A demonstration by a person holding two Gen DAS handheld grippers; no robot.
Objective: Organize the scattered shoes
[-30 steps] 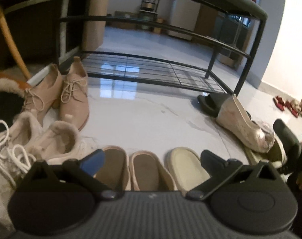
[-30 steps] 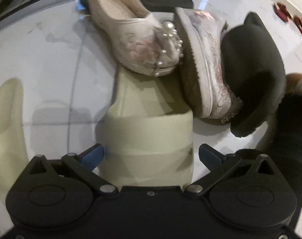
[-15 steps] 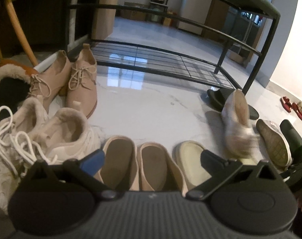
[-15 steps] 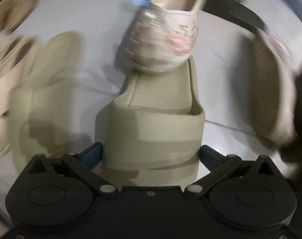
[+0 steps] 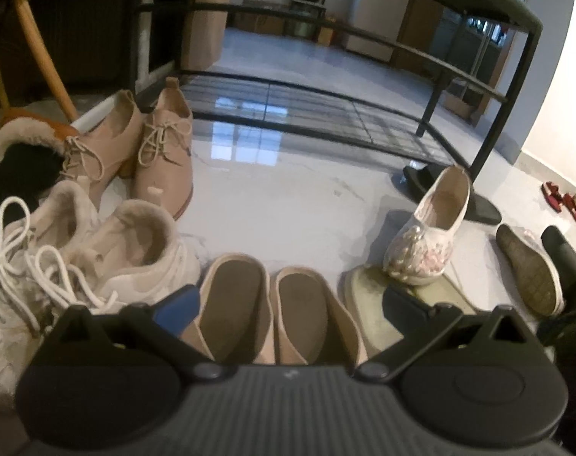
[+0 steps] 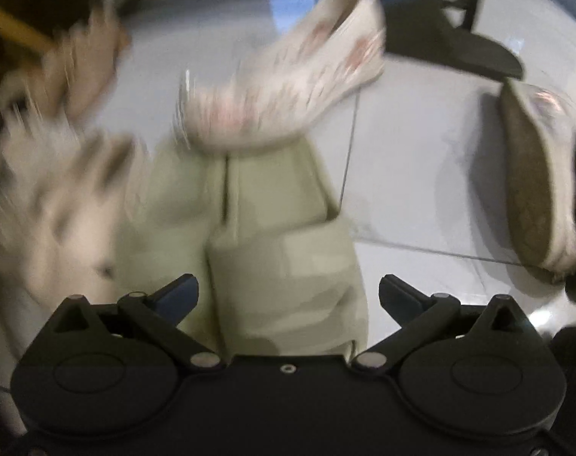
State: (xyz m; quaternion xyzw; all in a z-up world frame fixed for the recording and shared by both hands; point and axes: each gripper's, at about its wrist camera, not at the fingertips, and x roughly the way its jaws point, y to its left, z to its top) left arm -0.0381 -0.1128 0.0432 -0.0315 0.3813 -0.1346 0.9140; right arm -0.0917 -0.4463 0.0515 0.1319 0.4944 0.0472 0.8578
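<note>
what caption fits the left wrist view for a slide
Open left gripper over paired beige flats, floral shoe resting on an olive slide.

green slide (image 6: 288,266) — now beside its mate (image 6: 166,205) | floral shoe (image 5: 428,239) — upright, on slides

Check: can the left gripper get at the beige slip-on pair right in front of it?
Probably yes. The left gripper is open and the beige slip-on pair lies directly between and ahead of its fingers, nothing on top. The white sneakers crowd the left side, and the olive slide sits close on the right.
</note>
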